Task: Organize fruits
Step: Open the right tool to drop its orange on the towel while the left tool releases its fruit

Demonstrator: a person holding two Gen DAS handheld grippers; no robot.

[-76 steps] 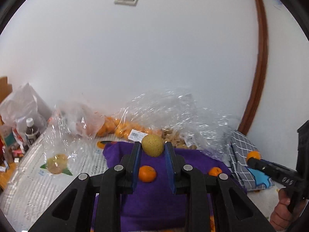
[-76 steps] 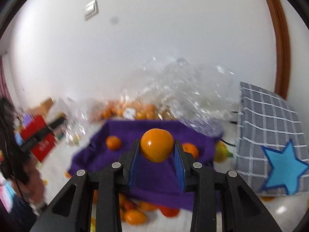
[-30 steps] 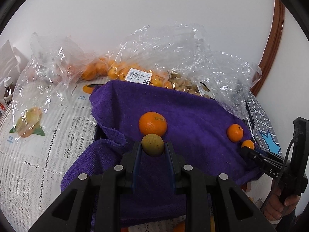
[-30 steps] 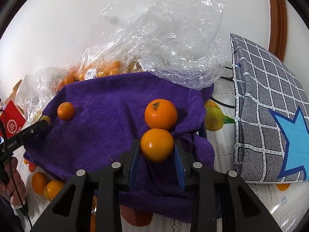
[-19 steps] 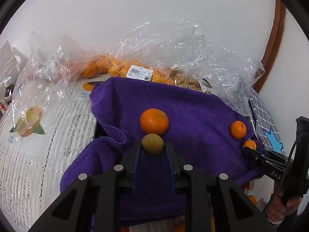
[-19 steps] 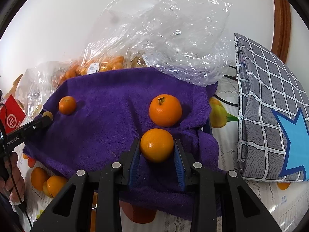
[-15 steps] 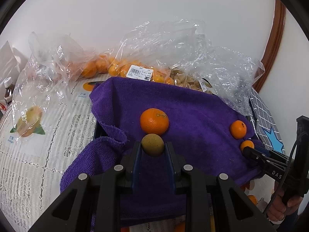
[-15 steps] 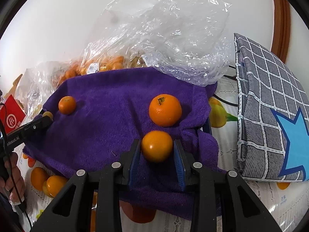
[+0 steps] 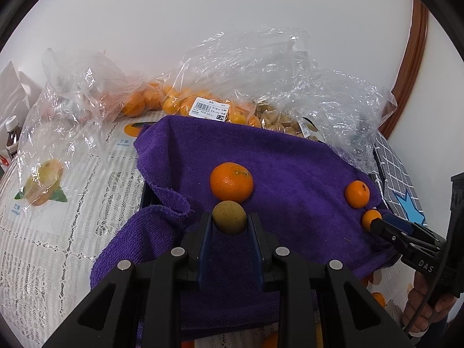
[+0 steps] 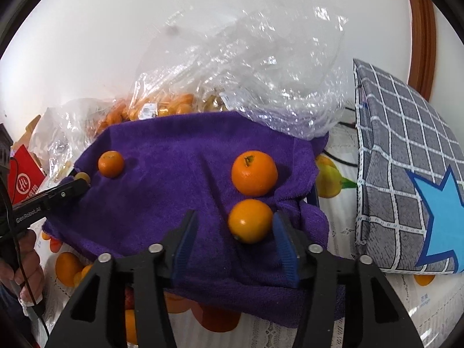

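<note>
While the right gripper has just been opening around the orange, which lies on the purple towel at six o'clock from another orange, withdraw gently. The left gripper clamps a brownish fruit; release likewise.

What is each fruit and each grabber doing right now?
Left gripper: shut on the yellow-green fruit.
Right gripper: open, jaws just opened.
Smooth orange: let go, lying on the purple towel between the jaws.
Big orange: resting on the towel.
Small orange: resting on the towel.
</note>
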